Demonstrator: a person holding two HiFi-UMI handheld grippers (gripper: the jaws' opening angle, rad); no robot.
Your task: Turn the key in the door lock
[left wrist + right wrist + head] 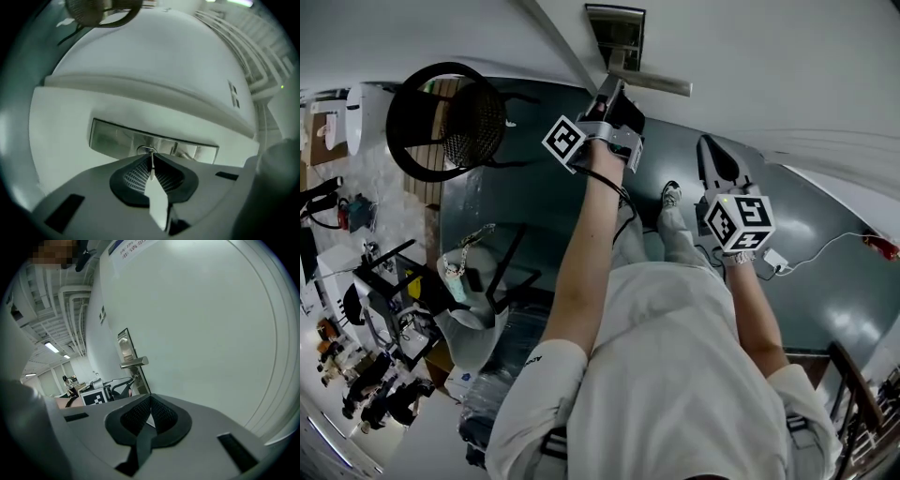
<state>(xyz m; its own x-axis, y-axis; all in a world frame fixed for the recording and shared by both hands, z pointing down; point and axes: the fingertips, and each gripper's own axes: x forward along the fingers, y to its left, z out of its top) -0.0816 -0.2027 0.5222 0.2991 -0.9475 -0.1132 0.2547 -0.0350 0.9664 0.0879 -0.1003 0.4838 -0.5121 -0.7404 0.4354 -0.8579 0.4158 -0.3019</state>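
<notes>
Currently: left tool (151, 159), clenched on the key (151, 171). The key is pinched edge-on between the pads, with its far end in the keyhole (146, 150) of the metal lock plate (112, 139). The tool tip is close up to the plate, just under the lever handle (134, 363) on the white door (211, 333). Right tool (150, 404): jaws pressed together with nothing between them, held near the door face, apart from the lock and to the right of the left tool.
</notes>
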